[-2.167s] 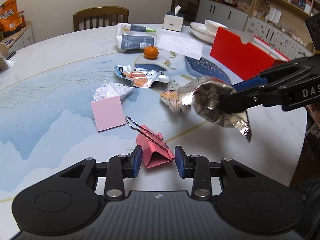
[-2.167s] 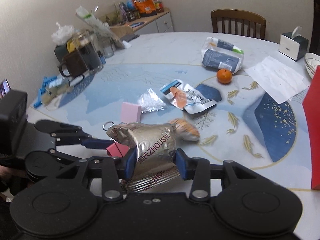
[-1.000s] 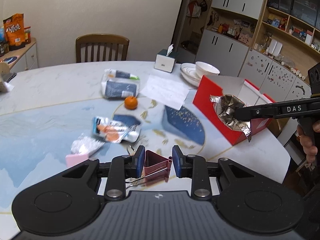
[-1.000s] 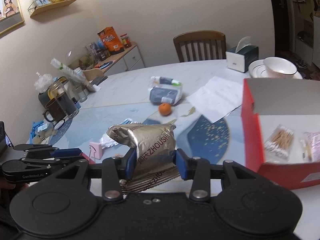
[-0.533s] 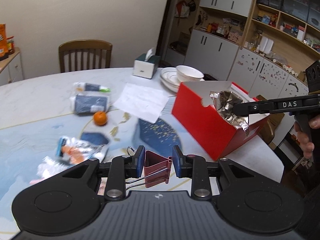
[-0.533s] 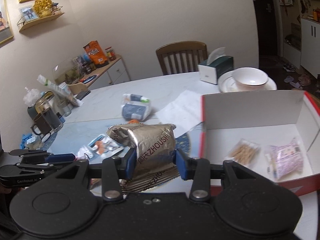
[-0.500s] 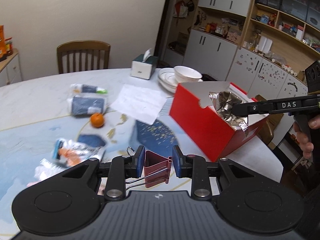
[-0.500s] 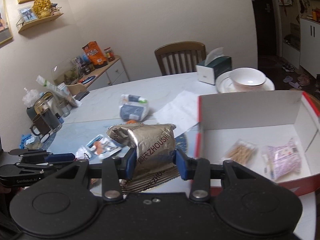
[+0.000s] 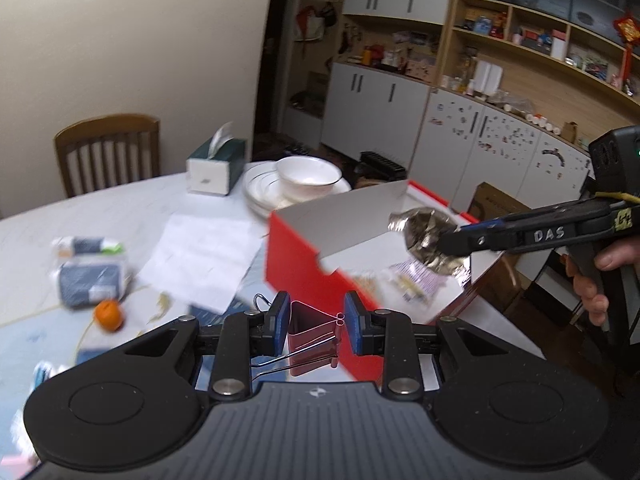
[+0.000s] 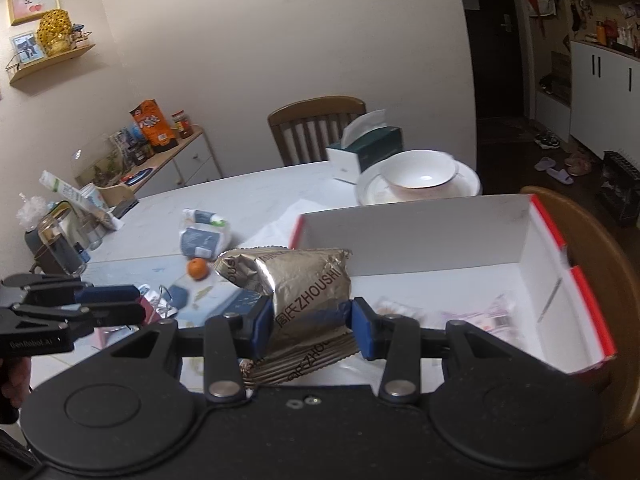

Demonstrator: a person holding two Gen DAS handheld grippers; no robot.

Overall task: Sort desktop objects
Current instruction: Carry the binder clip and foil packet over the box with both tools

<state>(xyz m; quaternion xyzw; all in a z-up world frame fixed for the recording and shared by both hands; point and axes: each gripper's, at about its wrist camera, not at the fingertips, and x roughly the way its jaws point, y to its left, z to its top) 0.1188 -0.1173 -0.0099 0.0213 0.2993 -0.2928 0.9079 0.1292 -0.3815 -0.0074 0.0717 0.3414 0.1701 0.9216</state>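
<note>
My left gripper (image 9: 313,326) is shut on a red binder clip (image 9: 310,334) and holds it in the air in front of the red box (image 9: 304,276). My right gripper (image 10: 312,326) is shut on a gold foil snack pack (image 10: 304,292) and holds it above the near edge of the red box (image 10: 568,276). The left wrist view shows the right gripper (image 9: 452,240) with the foil pack (image 9: 424,232) over the box's open white inside. Small packets (image 10: 480,316) lie on the box floor.
On the table lie an orange (image 9: 108,314), a dark wipes pack (image 9: 90,282), a white paper sheet (image 9: 200,256), a tissue box (image 9: 214,166) and a bowl on plates (image 9: 306,182). Wooden chairs stand behind the table (image 10: 316,128) and beside the box (image 10: 600,264).
Both grippers have moved right and nearer the red box with their loads. The foil pack now hangs over the box's inside, and the box fills more of both views.
</note>
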